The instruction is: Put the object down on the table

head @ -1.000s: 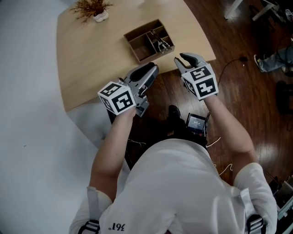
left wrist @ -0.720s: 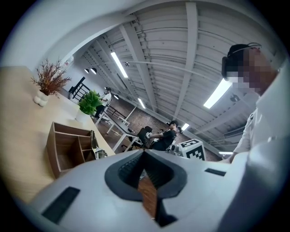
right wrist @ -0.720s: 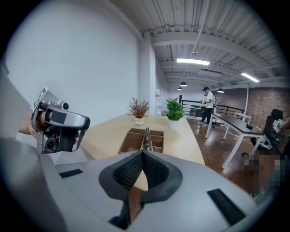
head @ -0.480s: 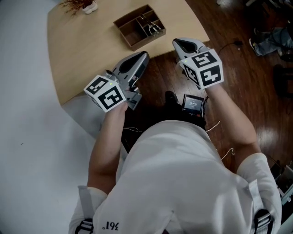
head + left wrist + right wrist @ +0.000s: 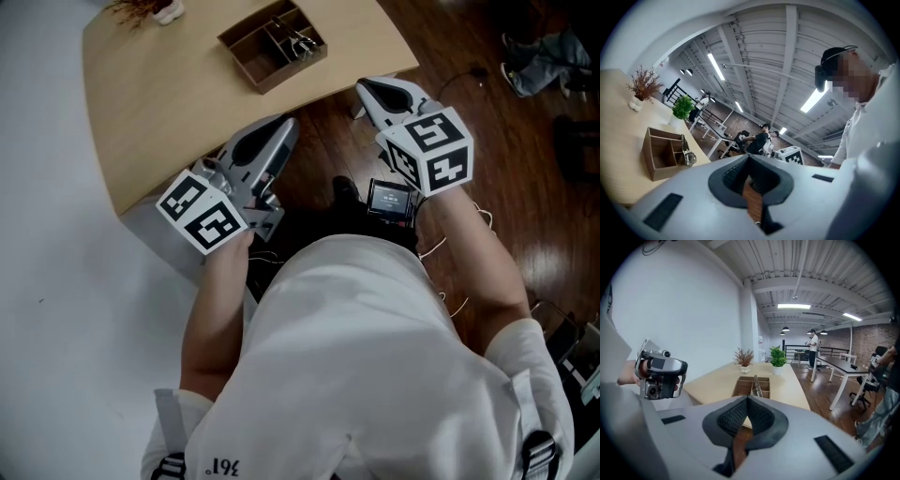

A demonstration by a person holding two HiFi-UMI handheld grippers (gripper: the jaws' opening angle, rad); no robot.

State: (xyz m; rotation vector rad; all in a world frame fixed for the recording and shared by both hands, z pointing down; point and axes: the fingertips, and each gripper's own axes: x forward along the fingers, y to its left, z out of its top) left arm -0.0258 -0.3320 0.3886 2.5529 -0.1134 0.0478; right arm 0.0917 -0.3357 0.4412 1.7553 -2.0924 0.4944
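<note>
Both grippers hang over the dark floor in front of the light wooden table (image 5: 141, 103), and neither holds anything. My left gripper (image 5: 281, 127) is shut just off the table's near edge, its jaws pointing at the table; it shows as shut in its own view (image 5: 750, 157) too. To its right, my right gripper (image 5: 367, 86) is also shut, seen likewise in the right gripper view (image 5: 747, 399). A brown wooden organizer box (image 5: 272, 42) (image 5: 665, 157) (image 5: 752, 386) stands on the table with a metal object (image 5: 300, 39) in one compartment.
A dried plant in a white pot (image 5: 150, 9) (image 5: 744, 358) stands at the table's far end, with a green plant (image 5: 778, 357) next to it. A small screen device (image 5: 389, 199) hangs at the person's waist. Cables lie on the floor at the right. People stand by distant desks.
Both grippers have drawn back from the table toward the person's body; the left one has dropped lower and left. The box sits further from them. Both stay shut.
</note>
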